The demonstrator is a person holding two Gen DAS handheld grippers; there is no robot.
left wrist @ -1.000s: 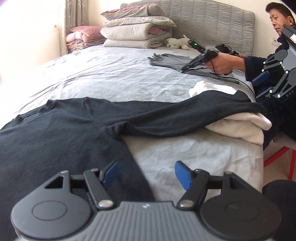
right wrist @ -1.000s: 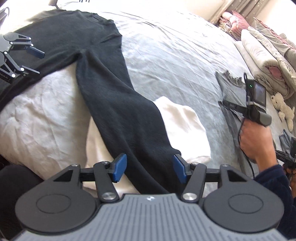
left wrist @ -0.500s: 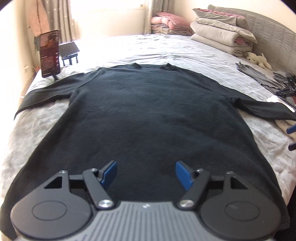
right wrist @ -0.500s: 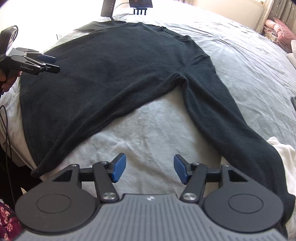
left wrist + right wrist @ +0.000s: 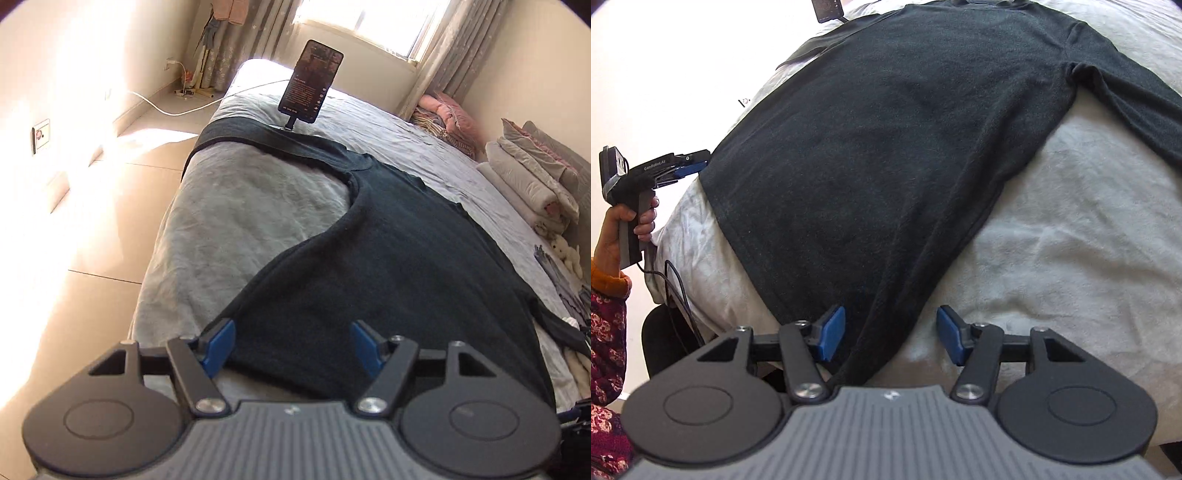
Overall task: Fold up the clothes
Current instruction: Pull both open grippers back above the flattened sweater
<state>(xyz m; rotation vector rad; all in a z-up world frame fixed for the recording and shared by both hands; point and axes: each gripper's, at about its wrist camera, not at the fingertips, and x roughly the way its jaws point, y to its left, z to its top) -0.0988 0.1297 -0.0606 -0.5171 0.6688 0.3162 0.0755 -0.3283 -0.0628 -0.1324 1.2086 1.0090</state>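
A black long-sleeved sweater point(image 5: 388, 258) lies flat on the grey bed, sleeves spread out; it also shows in the right wrist view point(image 5: 886, 140). My left gripper point(image 5: 293, 345) is open, its blue pads astride the sweater's left hem corner. My right gripper point(image 5: 890, 336) is open, its pads astride the right hem corner. The left gripper also shows from the side in the right wrist view point(image 5: 689, 166), at the hem's far corner.
A phone on a stand point(image 5: 312, 83) stands on the bed by the left sleeve. Folded quilts and pillows point(image 5: 532, 181) are stacked at the headboard. A white garment point(image 5: 580, 365) lies at the right. The bed edge point(image 5: 159, 258) drops to the tiled floor.
Both grippers have swung left and down to the sweater's hem: the left to the left corner, the right to the right corner. Both stay open.
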